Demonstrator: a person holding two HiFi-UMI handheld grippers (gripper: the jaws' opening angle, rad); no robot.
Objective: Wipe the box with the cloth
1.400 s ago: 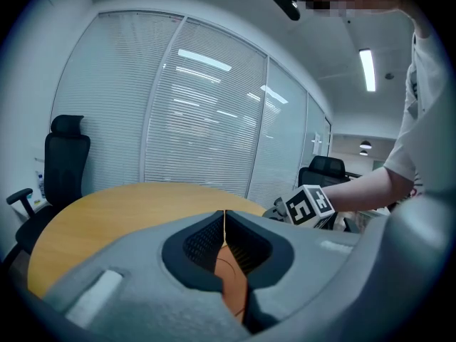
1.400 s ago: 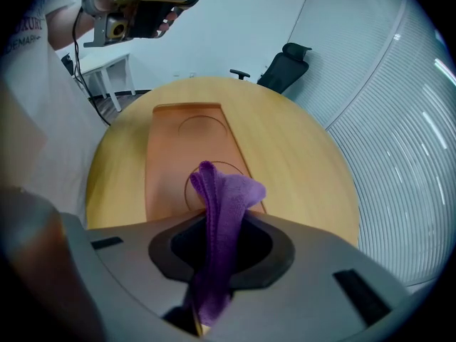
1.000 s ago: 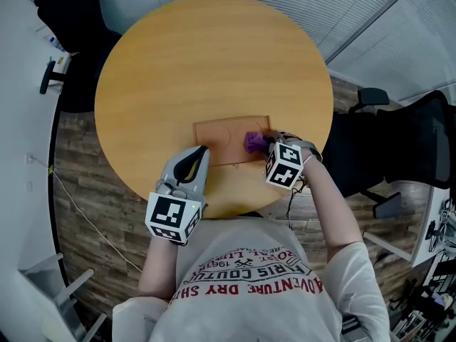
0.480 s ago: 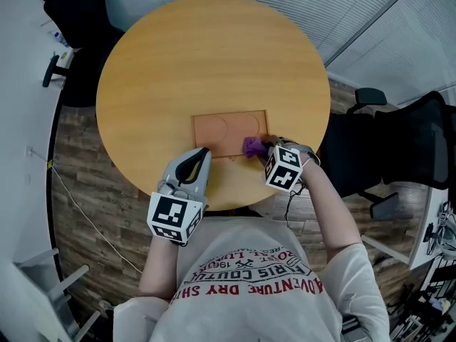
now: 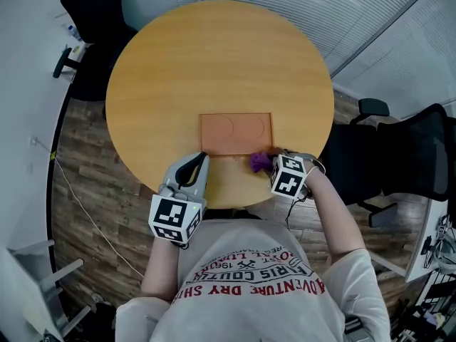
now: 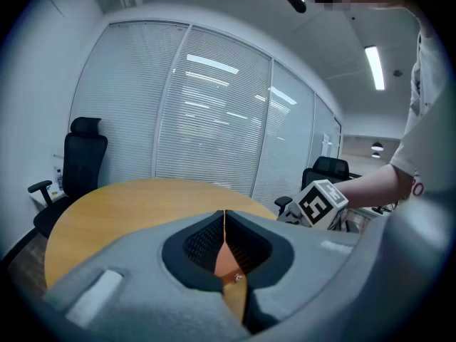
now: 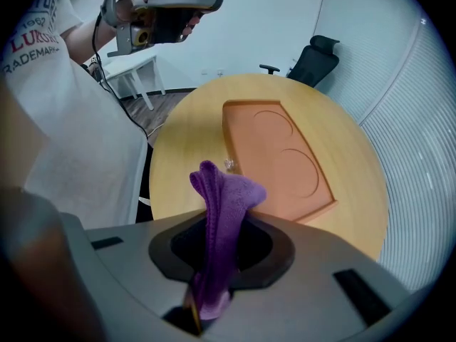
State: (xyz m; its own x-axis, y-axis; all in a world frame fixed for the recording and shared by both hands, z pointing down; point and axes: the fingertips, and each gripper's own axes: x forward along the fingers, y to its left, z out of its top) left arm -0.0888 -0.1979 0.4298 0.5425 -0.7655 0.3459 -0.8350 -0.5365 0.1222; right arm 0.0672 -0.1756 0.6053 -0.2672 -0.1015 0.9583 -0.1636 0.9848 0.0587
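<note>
A flat orange-brown box (image 5: pixel 236 134) with two round dents in its top lies near the front of the round wooden table (image 5: pixel 178 70). My right gripper (image 5: pixel 273 161) is shut on a purple cloth (image 5: pixel 260 162) and sits off the box's near right corner, over bare table. In the right gripper view the cloth (image 7: pixel 222 212) stands up between the jaws, with the box (image 7: pixel 278 155) beyond it. My left gripper (image 5: pixel 200 157) is shut with nothing in it, its tips at the box's near left corner; a strip of the box (image 6: pixel 229 262) shows through its jaws.
Black office chairs stand at the back left (image 5: pixel 96 27) and at the right (image 5: pixel 399 155) of the table. The table's near edge (image 5: pixel 235 204) lies close to the person's body. Blinds cover a glass wall (image 6: pixel 214 120) behind the table.
My right gripper has drawn the purple cloth back toward me, off the box's right part and onto the bare table by its near right corner. The left gripper has stayed put.
</note>
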